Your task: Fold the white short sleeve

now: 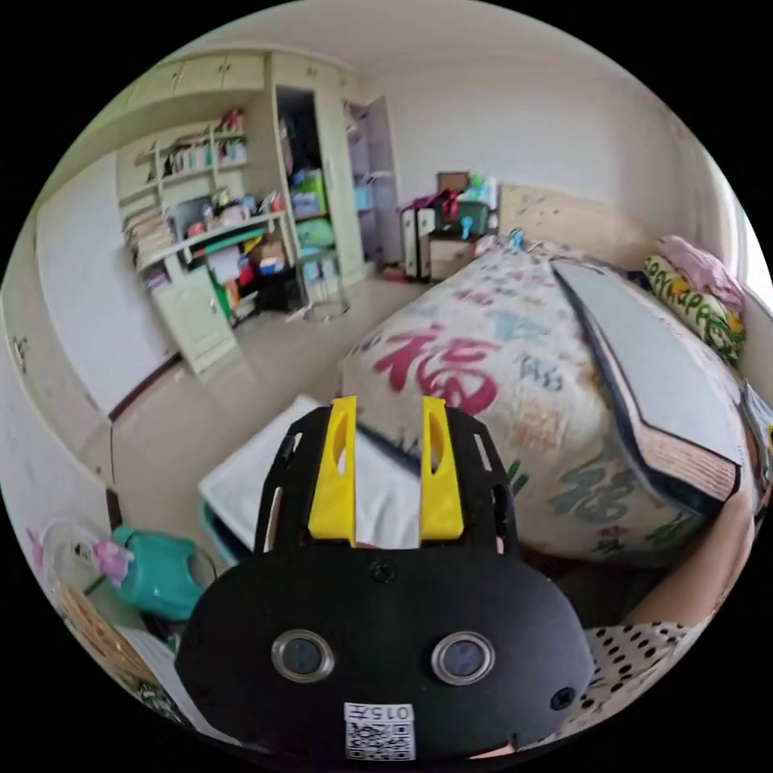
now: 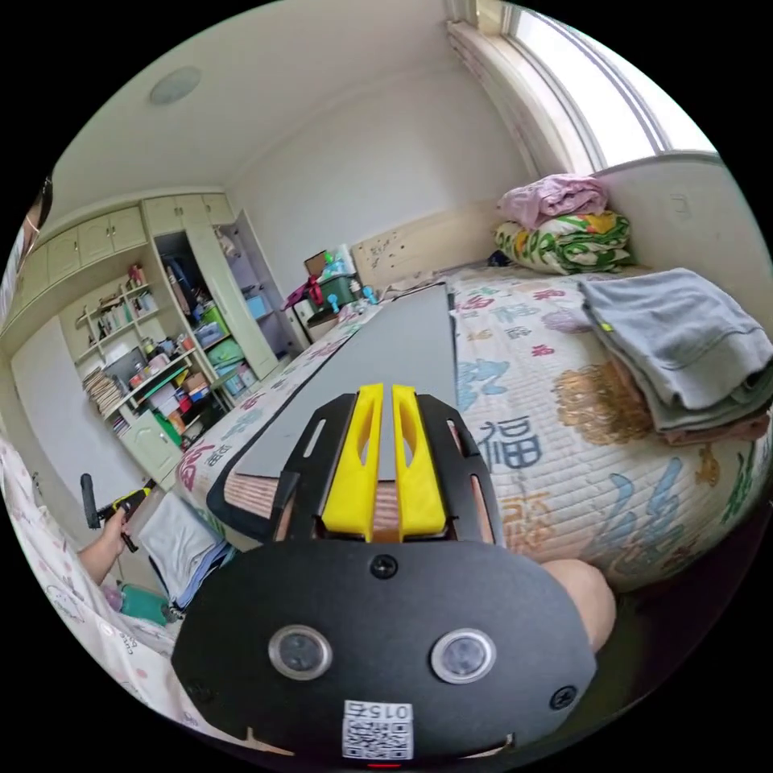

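Both your left gripper [image 1: 388,467] and right gripper [image 2: 382,459] hang empty, jaws parted, so reach down to the white short sleeve [image 1: 266,475] lying beside the bed [image 1: 515,378] and pinch one edge cleanly.

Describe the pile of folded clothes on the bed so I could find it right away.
Start at the bed with its quilted cover printed with big characters. Beside the window-side wall sits a stack of folded clothes, nearer than the rolled bedding by the headboard. Its grey top layers over a pinkish bottom one set it apart from that pink and green floral bedding.
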Action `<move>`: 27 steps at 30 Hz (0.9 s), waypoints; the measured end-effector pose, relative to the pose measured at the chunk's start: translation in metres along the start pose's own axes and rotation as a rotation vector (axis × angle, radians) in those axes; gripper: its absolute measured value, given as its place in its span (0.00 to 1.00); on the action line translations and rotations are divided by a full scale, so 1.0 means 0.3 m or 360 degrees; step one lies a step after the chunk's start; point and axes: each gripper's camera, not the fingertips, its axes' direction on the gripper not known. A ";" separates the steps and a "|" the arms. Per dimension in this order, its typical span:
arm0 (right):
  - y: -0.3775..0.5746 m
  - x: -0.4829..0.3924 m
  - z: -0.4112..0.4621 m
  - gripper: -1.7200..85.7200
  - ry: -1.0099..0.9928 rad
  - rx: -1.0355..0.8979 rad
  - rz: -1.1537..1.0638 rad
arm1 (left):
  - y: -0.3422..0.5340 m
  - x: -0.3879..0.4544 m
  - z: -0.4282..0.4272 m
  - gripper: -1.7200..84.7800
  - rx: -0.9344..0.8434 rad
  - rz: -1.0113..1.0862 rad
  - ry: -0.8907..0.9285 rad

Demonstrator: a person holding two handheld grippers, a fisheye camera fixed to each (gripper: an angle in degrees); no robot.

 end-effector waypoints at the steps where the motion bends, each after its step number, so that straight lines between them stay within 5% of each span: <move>1: 0.014 0.001 0.008 0.06 -0.0047 -0.0048 -0.0041 | 0.110 -0.078 0.013 0.17 -0.0119 -0.0066 0.0020; 3: 0.041 0.013 0.010 0.07 -0.0104 -0.0095 -0.0091 | 0.330 -0.209 0.017 0.17 -0.0283 -0.0223 -0.0075; 9: 0.166 0.157 -0.020 0.07 -0.0200 -0.0258 -0.0238 | 0.642 -0.556 -0.058 0.20 -0.0157 -0.0658 -0.0258; 17: 0.303 0.483 -0.081 0.07 -0.0220 -0.0409 -0.0263 | 0.824 -0.895 0.114 0.23 -0.0075 -0.1352 -0.0055; 20: 0.325 0.597 -0.101 0.07 -0.0218 -0.0437 -0.0312 | 0.805 -0.895 0.187 0.22 -0.0125 -0.1302 0.0038; 23: 0.348 0.719 -0.113 0.07 -0.0250 -0.0455 -0.0318 | 0.789 -0.825 0.189 0.15 -0.0253 -0.1141 -0.0171; 27: 0.382 0.871 -0.098 0.06 -0.0323 -0.0537 -0.0374 | 0.805 -0.582 -0.021 0.10 0.0131 -0.0777 -0.0216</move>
